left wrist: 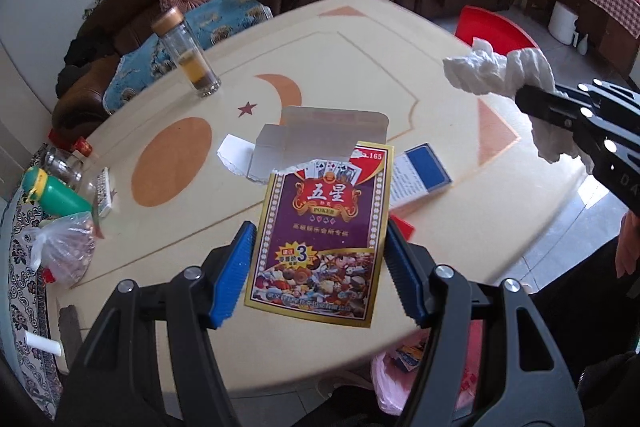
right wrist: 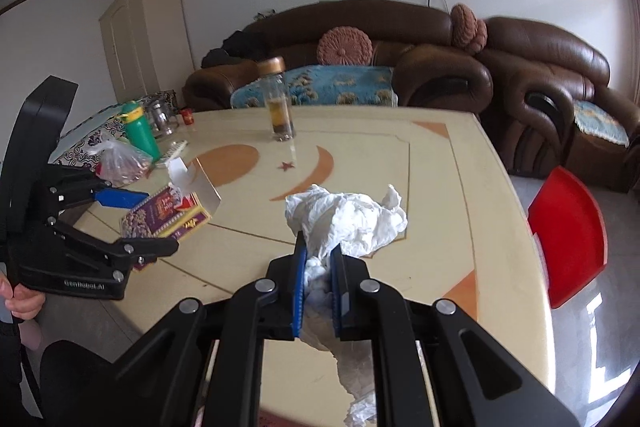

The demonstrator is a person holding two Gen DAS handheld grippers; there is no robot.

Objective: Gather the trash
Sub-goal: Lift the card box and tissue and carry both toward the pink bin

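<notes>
My left gripper (left wrist: pixel 316 263) holds the torn purple-and-gold playing-card box (left wrist: pixel 320 227), fingers (left wrist: pixel 234 273) about half open, pads on its long sides. The box's long axis runs straight out from the fingers, torn flap far end, lifted off the desk (left wrist: pixel 400 67). My right gripper (right wrist: pixel 318 291) is clamped tight on the crumpled white tissue wad (right wrist: pixel 348 219), which spills past both ends. Both loads are airborne. A pink plastic bag (left wrist: pixel 390 379) sits below the desk's near edge, nearer my left, probably the trash bag, blurry. Cream desk with orange inlay, brown leather sofa (right wrist: pixel 400 39) behind.
</notes>
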